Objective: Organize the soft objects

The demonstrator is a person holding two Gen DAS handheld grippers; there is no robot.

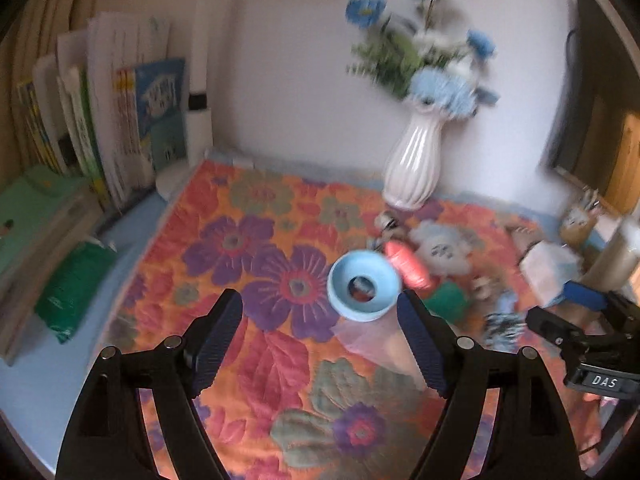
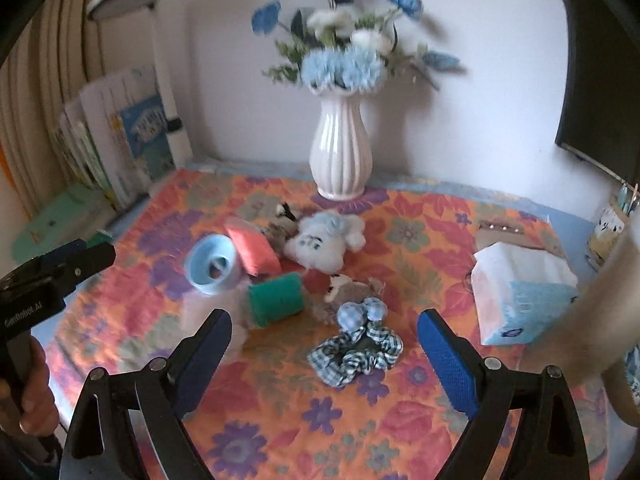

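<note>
While the left wrist view looks down across a floral cloth (image 1: pixel 256 240), the left gripper (image 1: pixel 320 340) hangs above it with its jaws spread and nothing between them. Just beyond the right fingertip stands a blue ring (image 1: pixel 363 286), tilted toward the camera, with a clear bag (image 1: pixel 372 340) below it. A red pouch (image 1: pixel 408 264) touches the ring on its right side; a white plush (image 1: pixel 440 252) lies behind the pouch and a green roll (image 1: pixel 446 300) in front of it. A white vase (image 1: pixel 414 160) with blue flowers (image 1: pixel 440 88) stands at the wall behind this group. Books (image 1: pixel 120 120) stand at the far left. The right gripper (image 1: pixel 580 320) enters at the right edge; this view does not show how its jaws stand. From the right wrist view, the right gripper (image 2: pixel 324 344) hangs above the cloth (image 2: pixel 420 240) with its jaws spread wide and empty. A checked scrunchie (image 2: pixel 356 354) lies on the cloth between the fingertips, not touched by either. Behind it lie a grey plush (image 2: pixel 352 290), the green roll (image 2: pixel 276 298), the red pouch (image 2: pixel 252 248), the blue ring (image 2: pixel 214 264) and the white plush (image 2: pixel 324 240), all close together near the cloth's middle. The vase (image 2: pixel 342 152) stands behind them. A tissue pack (image 2: pixel 520 292) rests at the right, well apart from the soft items. At the left edge a hand (image 2: pixel 32 392) holds the left gripper (image 2: pixel 80 260).
</note>
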